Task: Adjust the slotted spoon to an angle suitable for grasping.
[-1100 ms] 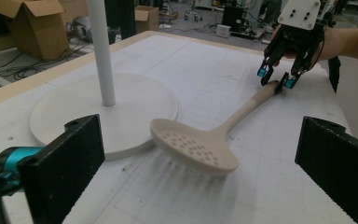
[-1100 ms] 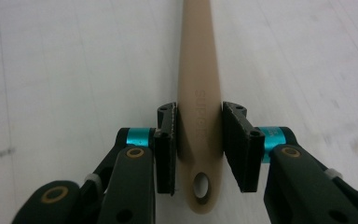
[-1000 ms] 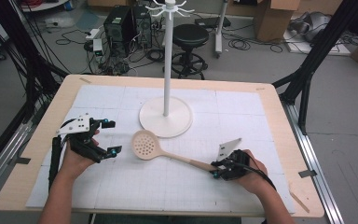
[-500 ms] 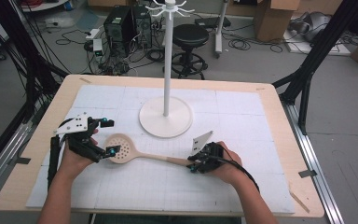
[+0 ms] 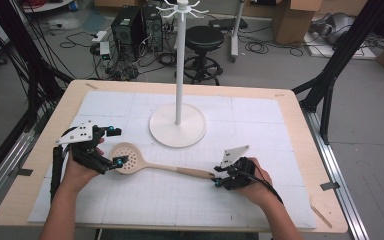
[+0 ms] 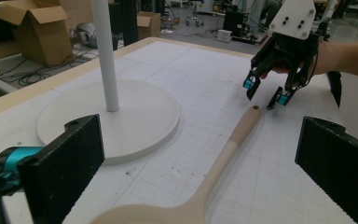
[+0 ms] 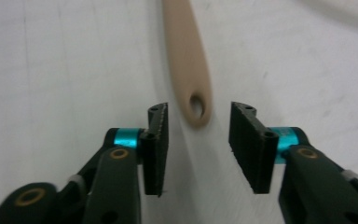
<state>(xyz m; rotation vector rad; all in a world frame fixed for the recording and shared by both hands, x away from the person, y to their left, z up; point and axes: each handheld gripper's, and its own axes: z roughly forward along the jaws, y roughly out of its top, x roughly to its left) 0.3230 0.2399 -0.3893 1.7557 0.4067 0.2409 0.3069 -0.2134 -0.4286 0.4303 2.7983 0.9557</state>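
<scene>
Slotted wooden spoon [image 5: 145,163] flat on worktop [image 5: 280,100] mat, bowl between wide-open left gripper [image 5: 114,148] fingers, untouched. Right gripper [image 5: 221,179] fingers just opening, flanking holed handle tip without contact. White stand base [image 5: 177,126] just beyond handle; open mat toward near edge.

I am seeing a beige slotted spoon [image 5: 150,164], my black hand-held gripper [image 7: 196,140] with teal accents, and a white gridded surface [image 5: 260,125].
</scene>
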